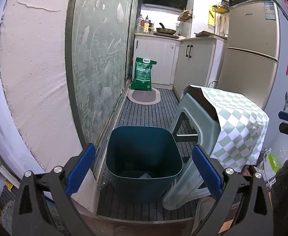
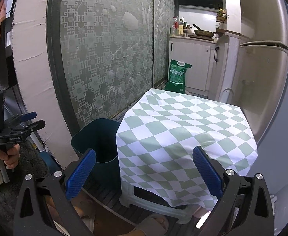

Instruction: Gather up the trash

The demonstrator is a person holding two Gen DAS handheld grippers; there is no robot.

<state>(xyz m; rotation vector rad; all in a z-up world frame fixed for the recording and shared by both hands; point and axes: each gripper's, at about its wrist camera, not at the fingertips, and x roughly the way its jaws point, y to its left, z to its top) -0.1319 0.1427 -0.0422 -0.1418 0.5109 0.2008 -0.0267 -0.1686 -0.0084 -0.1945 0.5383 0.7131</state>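
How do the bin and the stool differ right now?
The bin is dark teal with solid walls; the stool is pale grey-green with open legs. The bin is uncovered, something pale lying at its bottom; the stool is draped in a checked cloth. The bin is lower than the stool. Both stand side by side on the striped mat.
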